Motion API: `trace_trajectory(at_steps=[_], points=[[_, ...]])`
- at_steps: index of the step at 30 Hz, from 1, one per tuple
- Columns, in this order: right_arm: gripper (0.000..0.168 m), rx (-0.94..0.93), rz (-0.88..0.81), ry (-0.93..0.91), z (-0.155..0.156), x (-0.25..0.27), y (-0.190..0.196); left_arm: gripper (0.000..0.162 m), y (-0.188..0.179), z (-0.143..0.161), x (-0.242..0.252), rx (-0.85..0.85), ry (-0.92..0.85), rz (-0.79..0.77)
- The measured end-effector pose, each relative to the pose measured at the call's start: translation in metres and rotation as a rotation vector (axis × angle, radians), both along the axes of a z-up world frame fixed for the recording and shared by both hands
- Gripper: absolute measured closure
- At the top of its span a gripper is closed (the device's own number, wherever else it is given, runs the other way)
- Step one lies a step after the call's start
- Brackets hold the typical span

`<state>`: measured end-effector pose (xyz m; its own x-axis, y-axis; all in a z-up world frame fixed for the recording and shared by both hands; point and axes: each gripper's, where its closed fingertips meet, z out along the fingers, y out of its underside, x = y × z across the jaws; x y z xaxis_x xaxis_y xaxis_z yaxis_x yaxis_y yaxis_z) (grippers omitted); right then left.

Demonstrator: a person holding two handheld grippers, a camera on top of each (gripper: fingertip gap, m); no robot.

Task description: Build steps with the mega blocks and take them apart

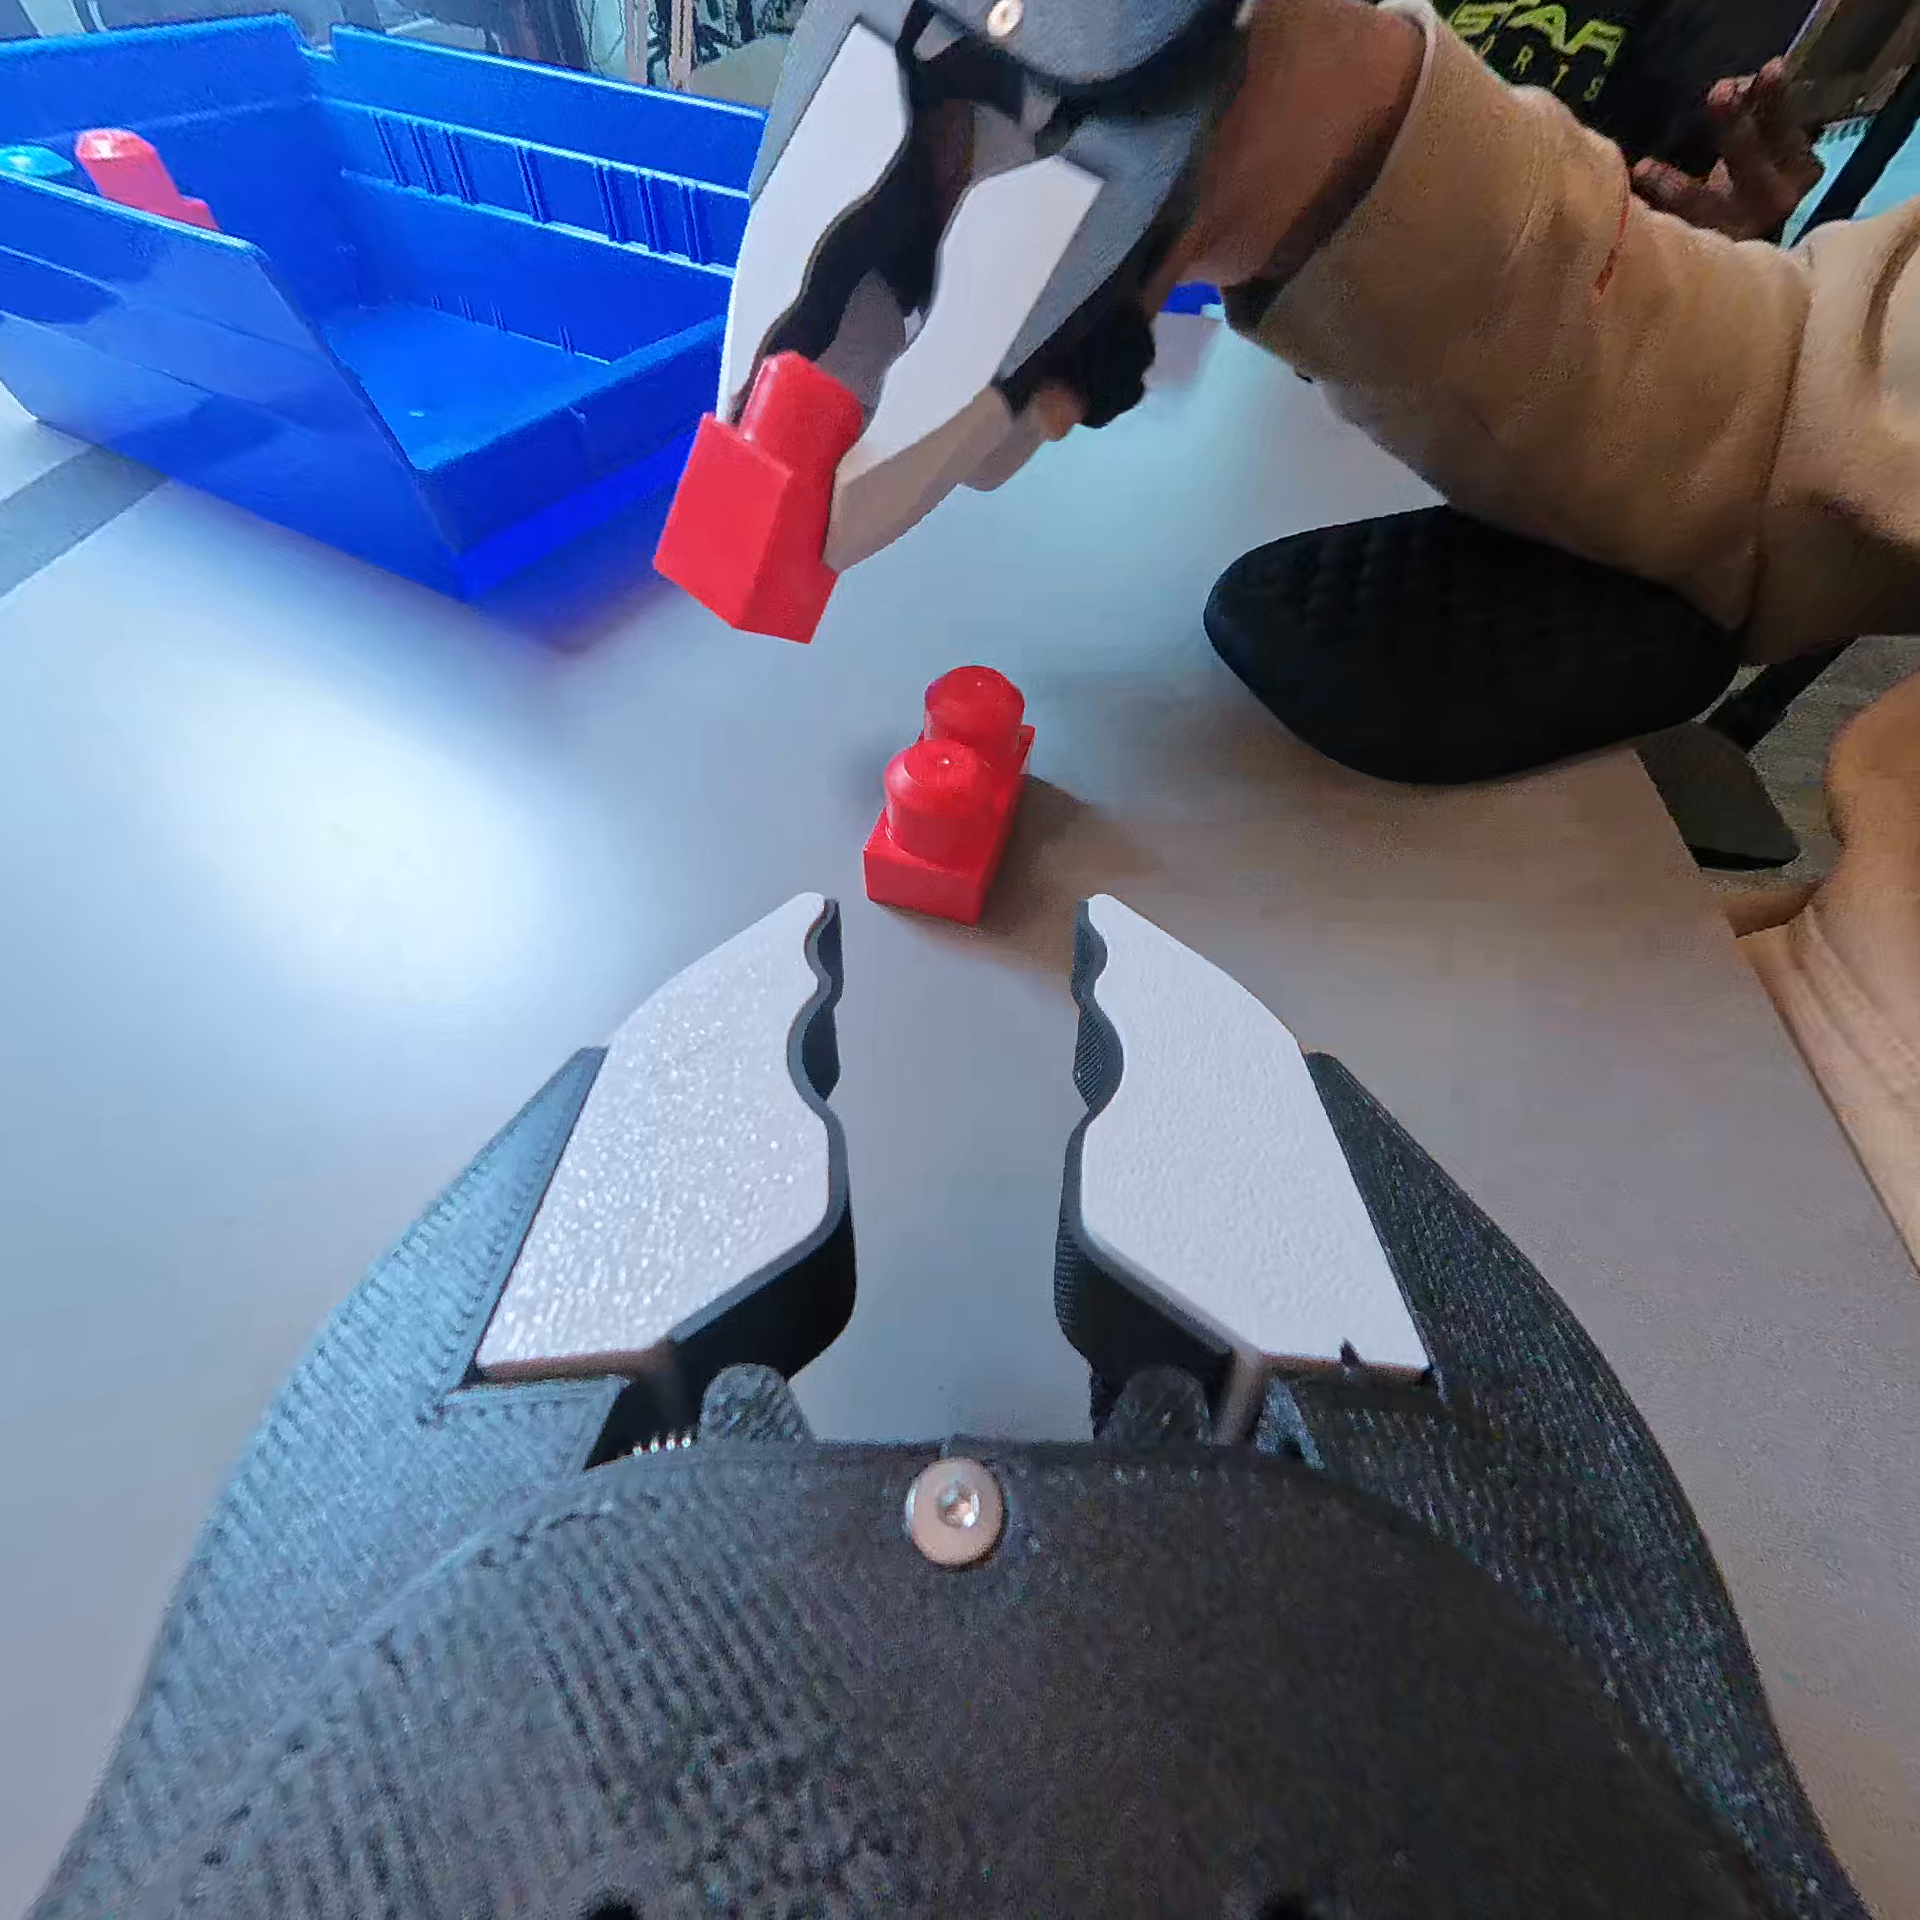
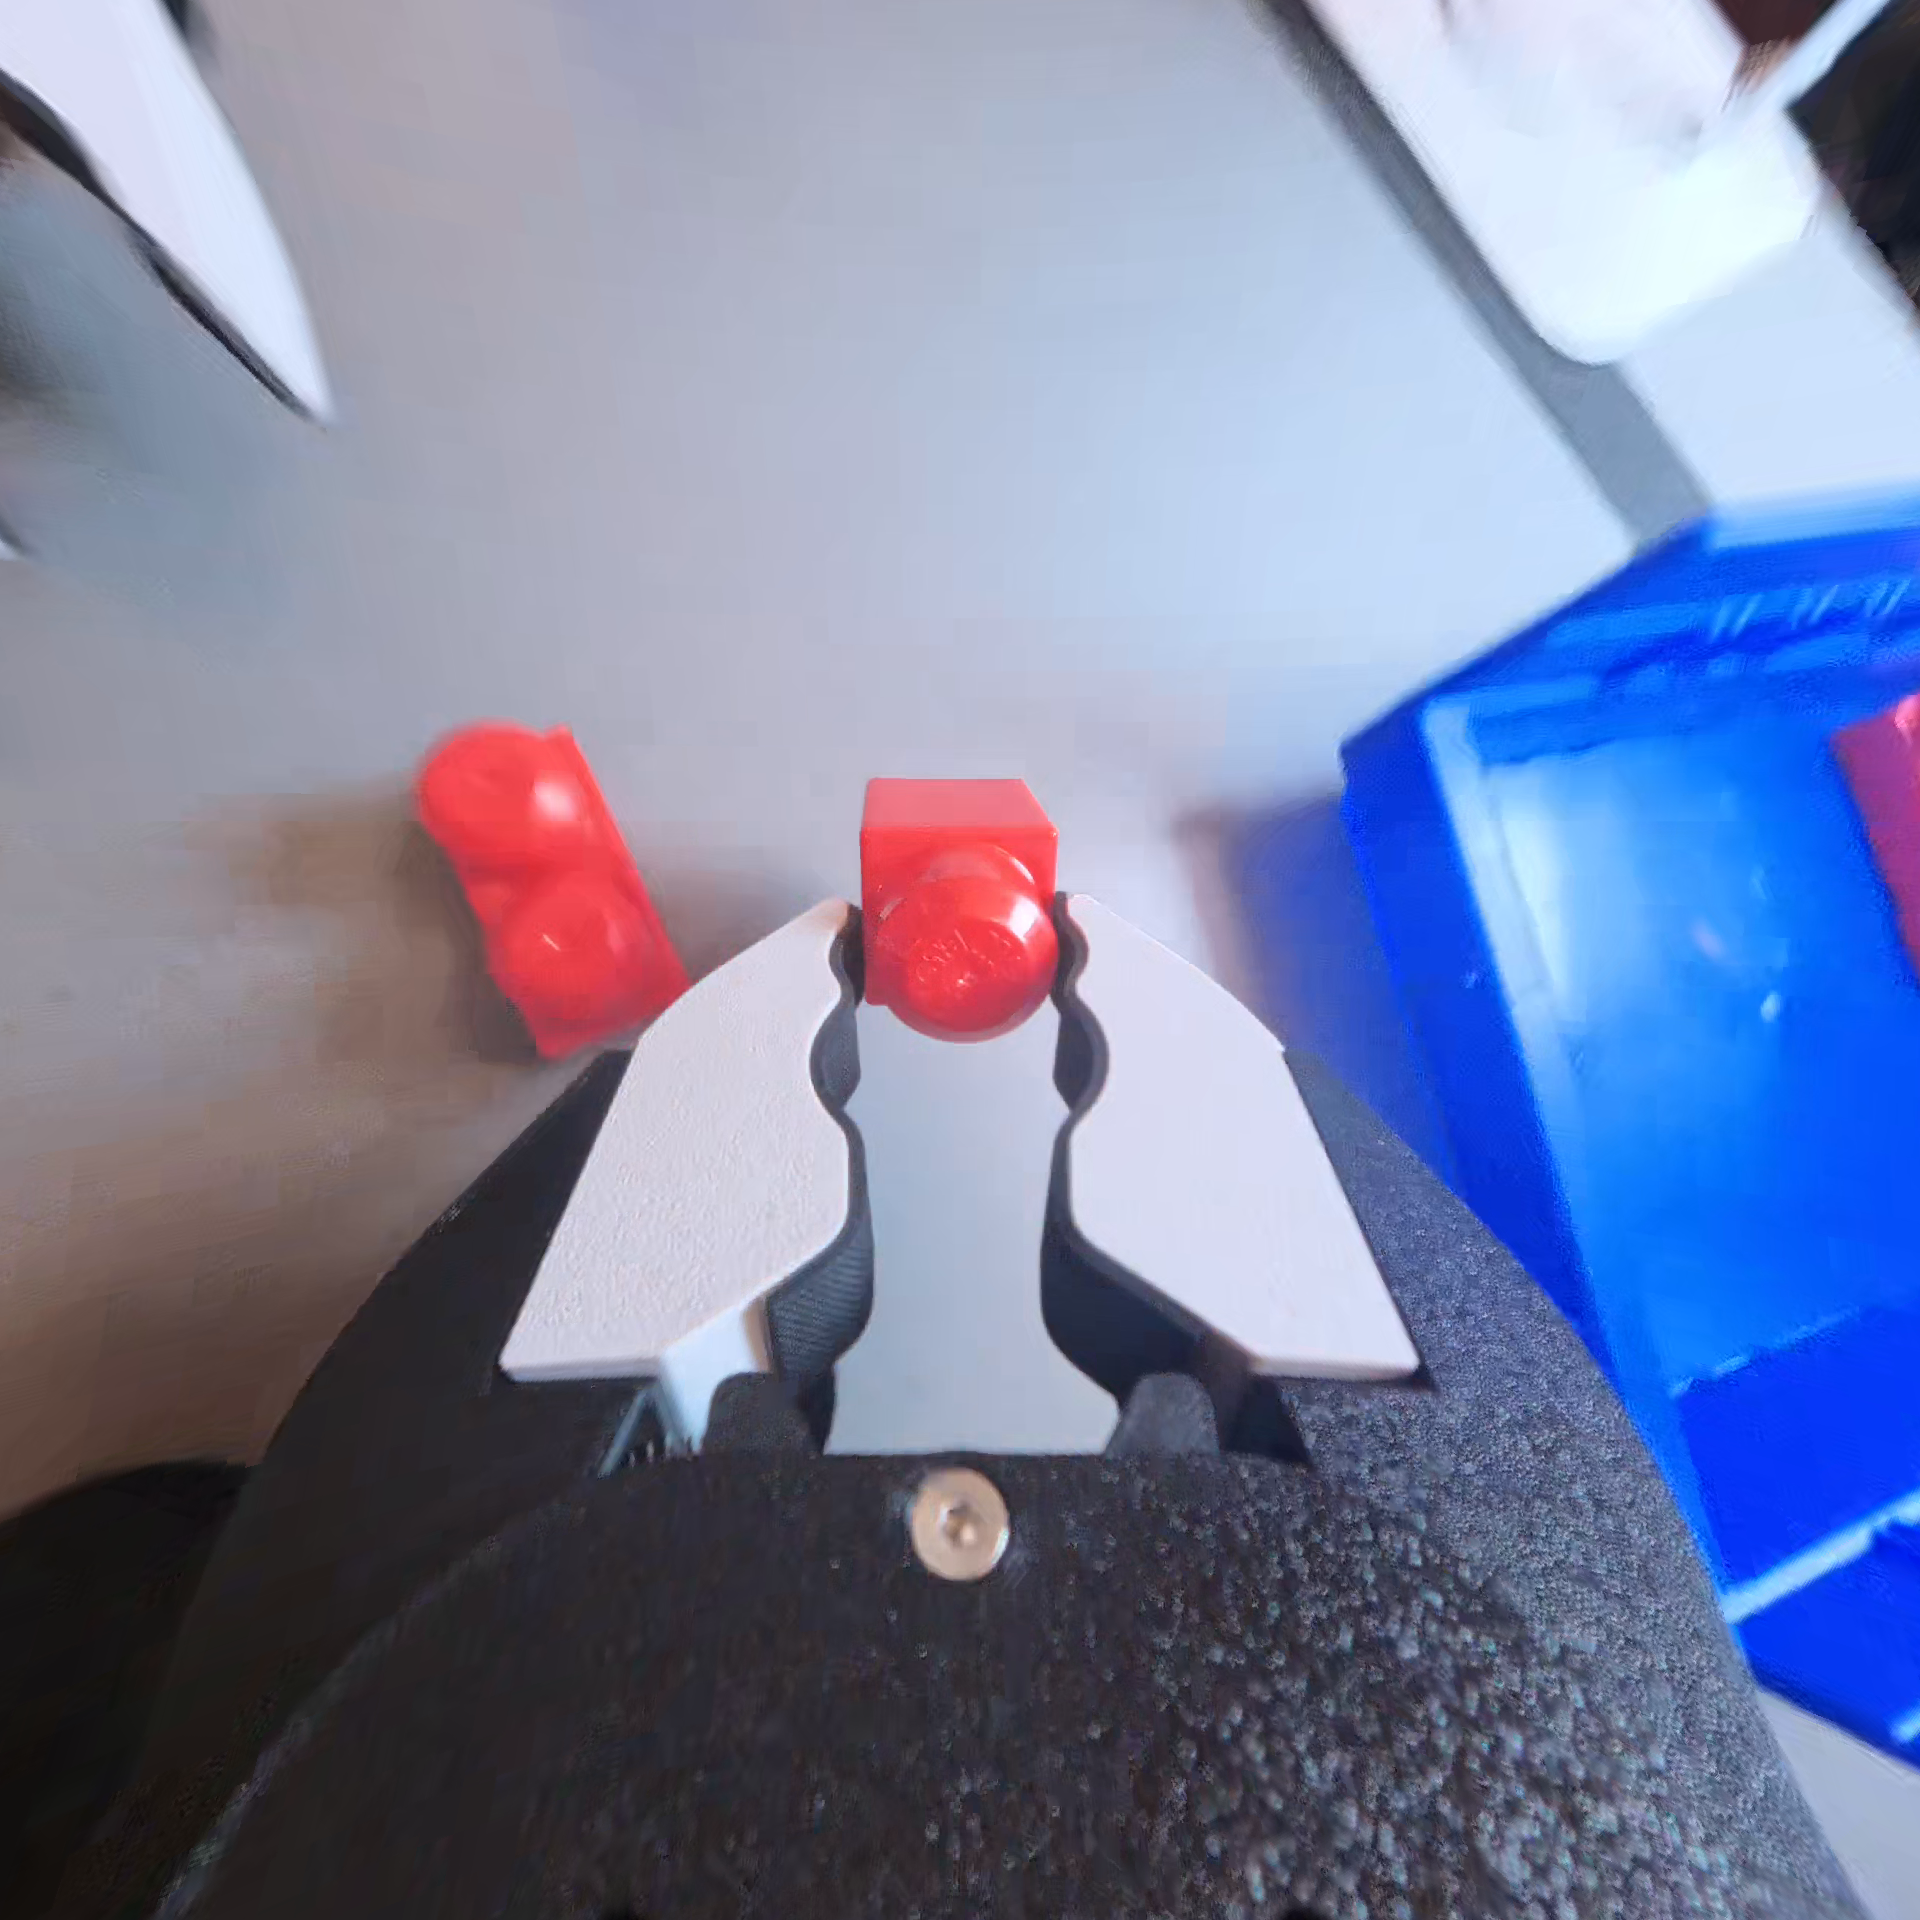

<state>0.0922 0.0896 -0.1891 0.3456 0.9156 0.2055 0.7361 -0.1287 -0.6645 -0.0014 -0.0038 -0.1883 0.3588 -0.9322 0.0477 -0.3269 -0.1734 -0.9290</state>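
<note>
Early in the build: at nine o'clock blue bin (image 1: 436, 436) with spare block, then one-stud red block (image 2: 961, 914) clamped by its stud in right fingers (image 2: 961, 940), base pointing away, to seat on two-stud block (image 1: 951, 795), long axis toward twelve, left fingers (image 1: 956, 935) apart just short

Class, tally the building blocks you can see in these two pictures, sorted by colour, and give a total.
Red blocks: 3 (one-stud block in the right gripper, two-stud block on the table, one in the blue bin)
Teal blocks: 1, partly hidden
Total: 4
</note>
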Motion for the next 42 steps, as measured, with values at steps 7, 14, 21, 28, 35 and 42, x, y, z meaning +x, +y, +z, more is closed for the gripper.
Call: trace_trajectory(at_steps=[7, 14, 21, 28, 35, 42], points=[[0.125, -0.104, -0.055, -0.113, -0.026, 0.020, 0.002, 0.119, -0.005, -0.008, 0.006, 0.034, 0.063, -0.026], [0.117, -0.098, 0.270, 0.046, 0.013, -0.016, -0.058, 0.119, -0.003, -0.008, 0.005, 0.024, 0.058, -0.022], [0.133, -0.178, 0.317, -0.139, -0.049, -0.034, -0.069, 0.115, -0.008, -0.006, 0.006, 0.014, 0.040, -0.042], [0.133, -0.233, 0.442, 0.655, 0.068, -0.077, -0.090, 0.107, -0.005, 0.043, 0.002, -0.013, -0.251, -0.020], [0.133, -0.275, 0.515, 0.789, 0.079, -0.098, -0.115, 0.124, -0.021, 0.087, 0.006, 0.014, -0.444, -0.053], [0.113, -0.111, 0.418, 0.531, 0.059, -0.081, -0.085, 0.127, -0.013, 0.082, -0.003, 0.023, -0.381, -0.025]])
